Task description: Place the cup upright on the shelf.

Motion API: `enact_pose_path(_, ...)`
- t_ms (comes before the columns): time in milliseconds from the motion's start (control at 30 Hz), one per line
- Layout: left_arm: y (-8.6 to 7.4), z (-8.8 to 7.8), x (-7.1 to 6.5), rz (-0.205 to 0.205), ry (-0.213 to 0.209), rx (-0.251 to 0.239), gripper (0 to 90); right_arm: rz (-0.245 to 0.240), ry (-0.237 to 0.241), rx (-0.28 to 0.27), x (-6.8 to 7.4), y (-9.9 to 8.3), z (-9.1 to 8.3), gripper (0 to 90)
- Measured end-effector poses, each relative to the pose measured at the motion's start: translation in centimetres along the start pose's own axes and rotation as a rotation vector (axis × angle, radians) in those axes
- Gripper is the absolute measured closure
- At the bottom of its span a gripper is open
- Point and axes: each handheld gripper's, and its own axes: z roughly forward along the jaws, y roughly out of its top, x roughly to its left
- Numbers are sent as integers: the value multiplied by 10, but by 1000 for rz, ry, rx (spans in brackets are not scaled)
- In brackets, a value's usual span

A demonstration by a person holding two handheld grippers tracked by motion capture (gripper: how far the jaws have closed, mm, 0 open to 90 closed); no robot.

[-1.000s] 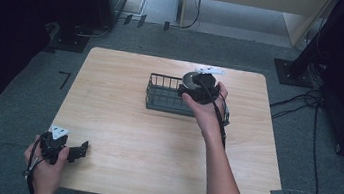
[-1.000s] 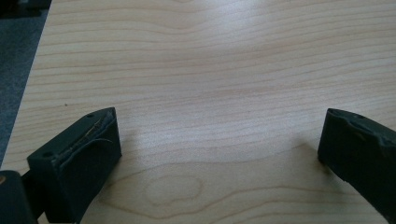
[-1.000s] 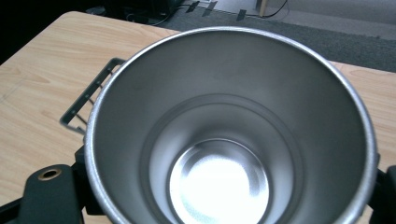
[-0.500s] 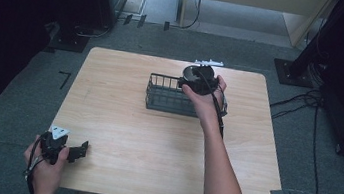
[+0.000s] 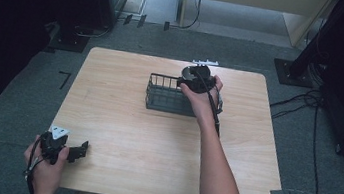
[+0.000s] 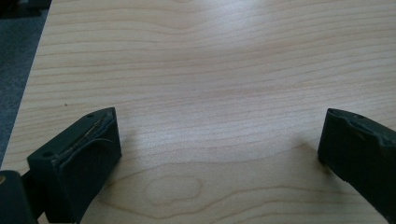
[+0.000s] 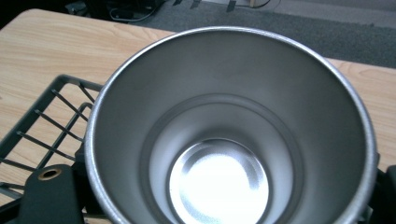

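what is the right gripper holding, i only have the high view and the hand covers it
Observer: A steel cup, seen from above in the right gripper view; it's empty, with a shiny bare bottom.
Operator: is it over the basket
Observer: At its edge. The wire basket shows beside and below the cup's rim there.
Operator: and the left gripper, open or shut
Observer: Open. In the left gripper view its jaws stand wide apart with only bare wooden table between them.
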Motion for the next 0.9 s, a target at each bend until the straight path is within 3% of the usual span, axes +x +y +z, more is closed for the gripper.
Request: enact_pose_path(900, 0, 0, 0, 0, 0, 1, 0, 38, -10, 52, -4, -28, 19, 169)
